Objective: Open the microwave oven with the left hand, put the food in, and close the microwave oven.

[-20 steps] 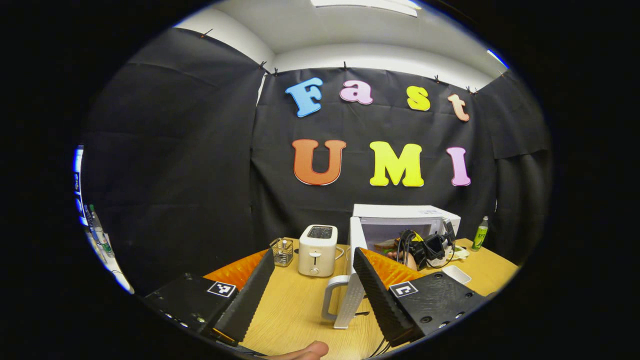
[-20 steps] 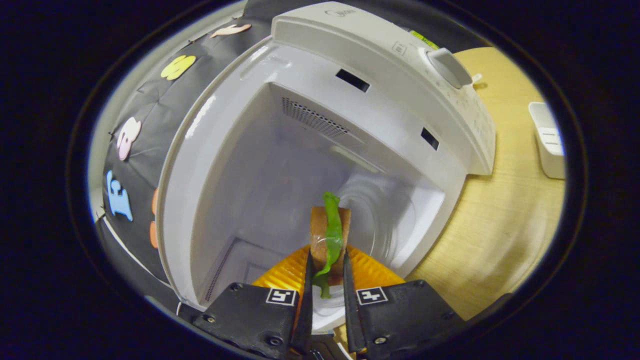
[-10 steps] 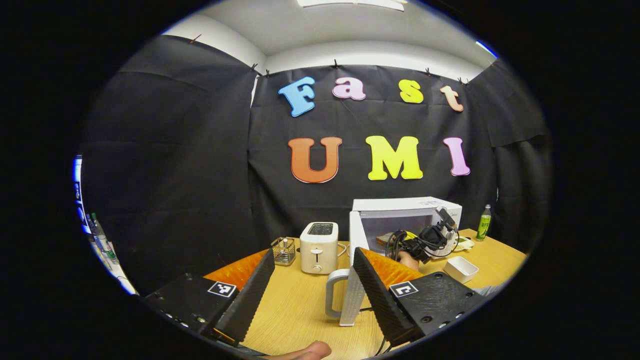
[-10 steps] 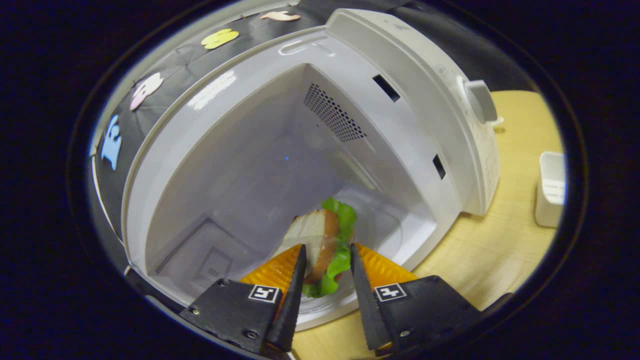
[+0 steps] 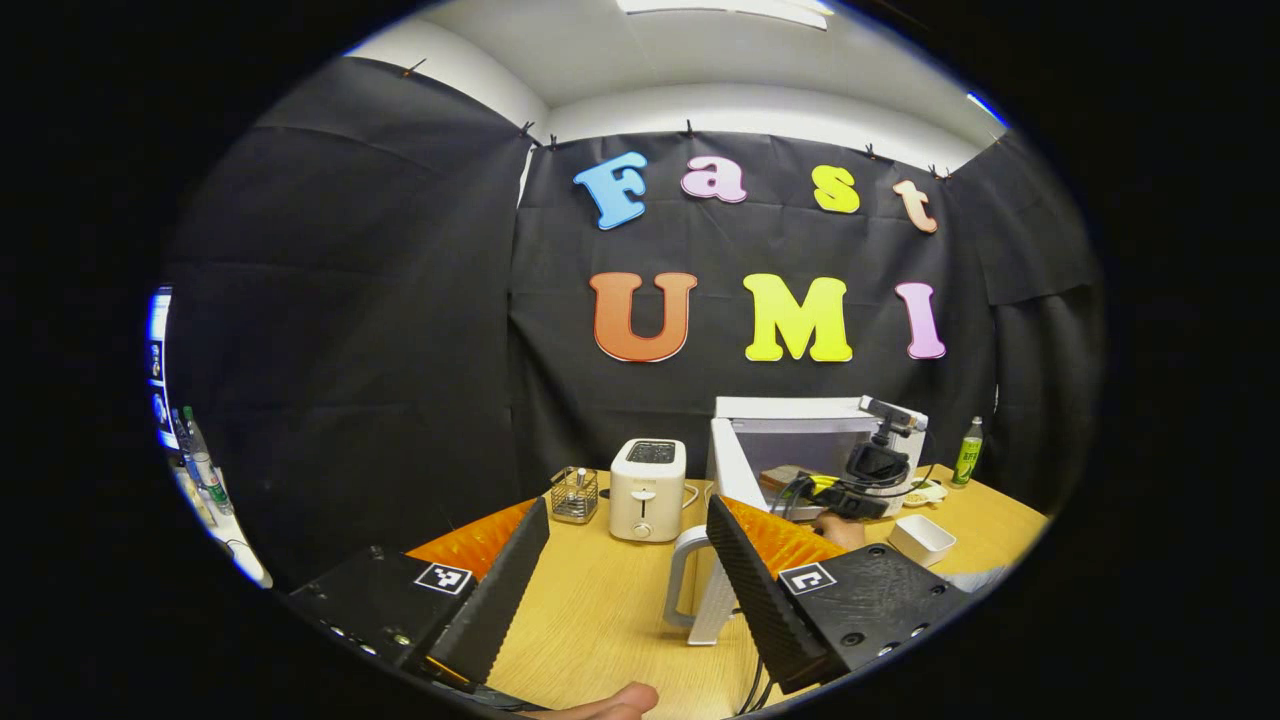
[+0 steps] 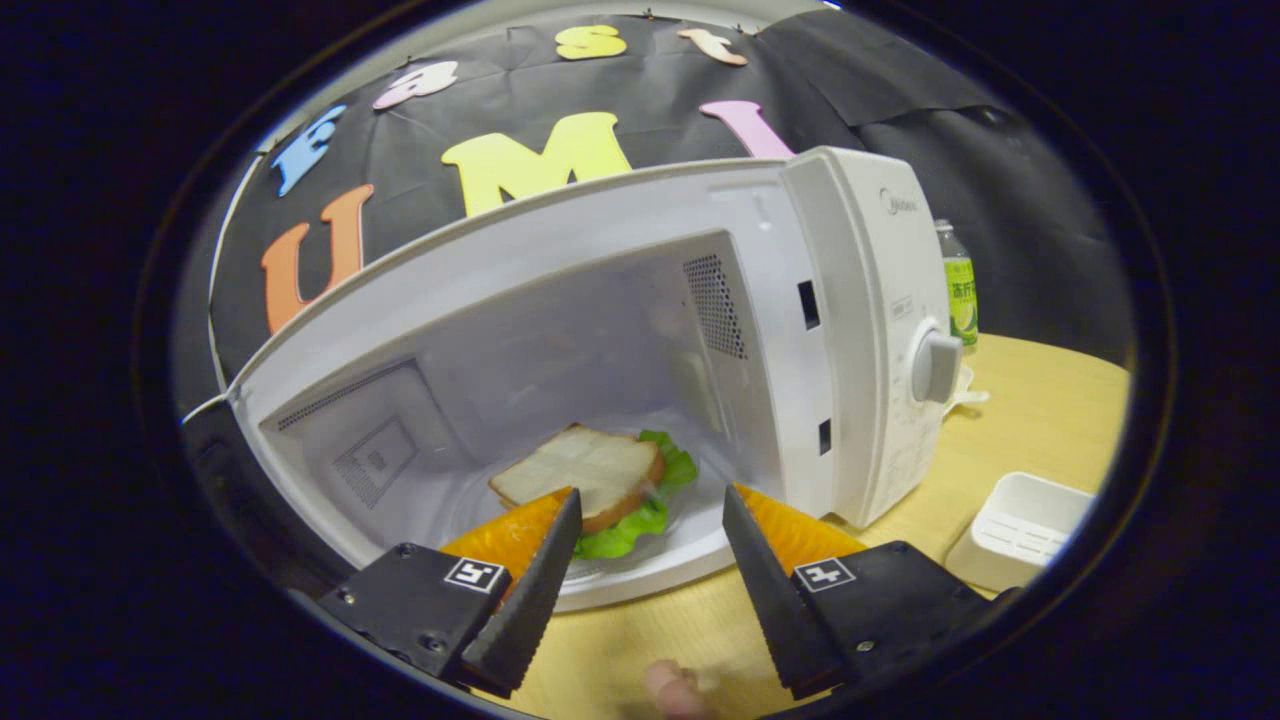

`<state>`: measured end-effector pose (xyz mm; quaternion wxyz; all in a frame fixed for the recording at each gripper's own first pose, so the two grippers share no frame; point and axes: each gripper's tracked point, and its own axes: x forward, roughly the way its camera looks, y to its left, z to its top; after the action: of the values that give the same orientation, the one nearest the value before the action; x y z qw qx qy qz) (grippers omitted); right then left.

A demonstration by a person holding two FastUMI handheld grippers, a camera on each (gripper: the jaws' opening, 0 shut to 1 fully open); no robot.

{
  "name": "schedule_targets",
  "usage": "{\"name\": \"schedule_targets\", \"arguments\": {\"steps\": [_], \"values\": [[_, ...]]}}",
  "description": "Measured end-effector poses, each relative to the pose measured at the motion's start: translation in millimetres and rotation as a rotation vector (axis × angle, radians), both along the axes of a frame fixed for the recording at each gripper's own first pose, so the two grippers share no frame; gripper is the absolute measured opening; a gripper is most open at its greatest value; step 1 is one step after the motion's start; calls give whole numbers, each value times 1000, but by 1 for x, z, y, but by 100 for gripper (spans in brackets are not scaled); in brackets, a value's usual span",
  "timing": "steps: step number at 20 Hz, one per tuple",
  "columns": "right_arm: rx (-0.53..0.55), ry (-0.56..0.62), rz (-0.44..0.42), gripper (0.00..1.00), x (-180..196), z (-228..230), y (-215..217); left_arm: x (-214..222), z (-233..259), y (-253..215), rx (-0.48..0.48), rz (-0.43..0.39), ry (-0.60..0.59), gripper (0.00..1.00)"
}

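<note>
Sandwich (image 6: 590, 480): now lying flat inside the microwave (image 6: 860, 330), released a moment ago. My right gripper (image 6: 645, 545): jaws spread, empty, backed out to the cavity mouth. Left gripper (image 5: 625, 560): jaws open, near the door (image 5: 722, 560). I judge closing remains.

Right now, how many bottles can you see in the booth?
2, perhaps more. One green-labelled bottle stands on the table to the right of the microwave oven. Another bottle stands at the far left edge of the left gripper view, where others may hide.
</note>
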<state>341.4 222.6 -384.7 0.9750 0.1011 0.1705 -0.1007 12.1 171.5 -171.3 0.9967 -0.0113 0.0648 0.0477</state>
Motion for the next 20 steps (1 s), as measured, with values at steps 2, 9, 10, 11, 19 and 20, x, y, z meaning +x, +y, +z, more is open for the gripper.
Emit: {"name": "schedule_targets", "arguments": {"steps": [2, 9, 10, 11, 19, 20], "values": [[-41, -15, 40, 91, -22, 17, -8, 2, -3, 4, 9, -7, -5, 95], [-86, -78, 207, 98, -135, 87, -28, 23, -18, 13, 53, -52, -67, 66], [-86, -80, 237, 92, -150, 96, -31, 26, -23, 13, 44, -58, -62, 53], [-95, -81, 261, 98, -165, 106, -33, 30, -29, 12, 36, -70, -60, 50], [-228, -181, 352, 98, -287, 203, -68, 70, -86, 15, -22, -128, -27, 0], [-234, -194, 369, 98, -300, 216, -68, 73, -96, 19, -24, -127, -7, 0]]}}
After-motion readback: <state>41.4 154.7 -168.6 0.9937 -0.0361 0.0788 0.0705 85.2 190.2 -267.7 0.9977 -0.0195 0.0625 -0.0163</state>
